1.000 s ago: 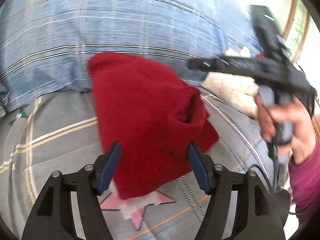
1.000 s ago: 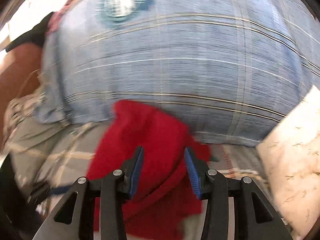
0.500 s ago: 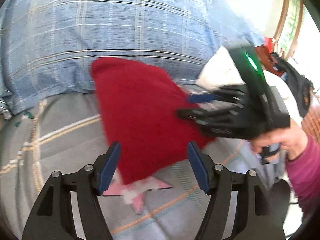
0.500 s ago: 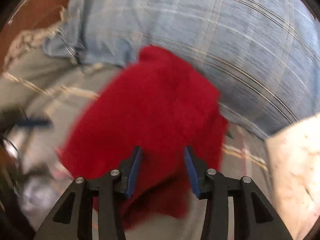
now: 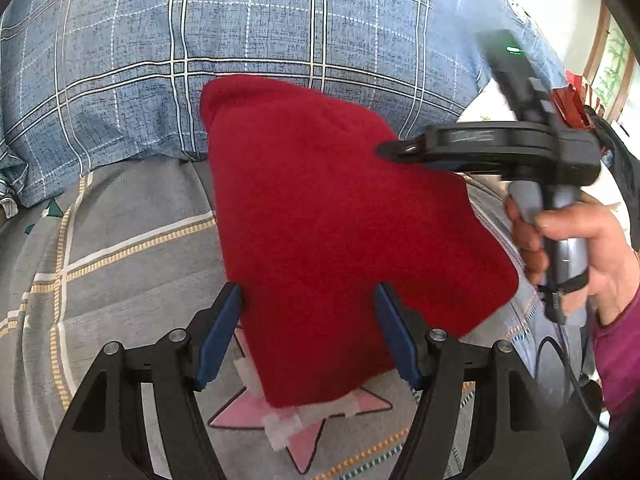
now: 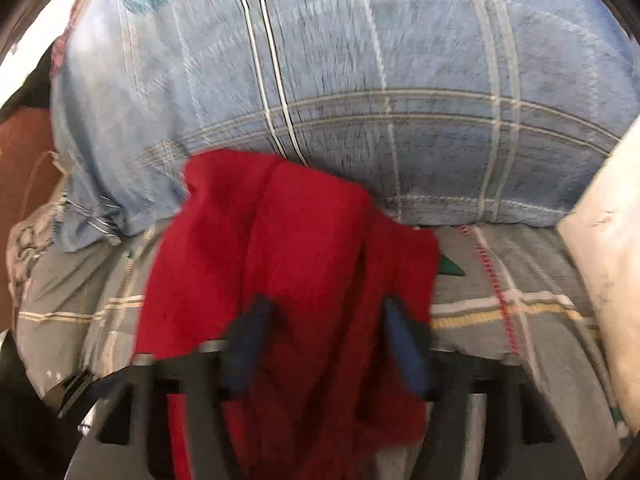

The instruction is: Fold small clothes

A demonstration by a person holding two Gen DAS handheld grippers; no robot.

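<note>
Grey plaid bedsheet | red garment folded, smooth | left gripper, right gripper spread apart

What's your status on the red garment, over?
Left gripper open, empty, over near edge of red garment. Right gripper open, blurred, above it. Garment flat on grey bedspread. Blue plaid bedding behind.

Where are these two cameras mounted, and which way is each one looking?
Left wrist: sits on the left tongs, looking forward over the red garment on the grey bedsheet; its open blue fingers and the person's right hand show.
Right wrist: sits on the right tongs, facing the blue plaid pillow; only its own blurred fingers show.
Shared: garment, pillow, bedsheet.
</note>
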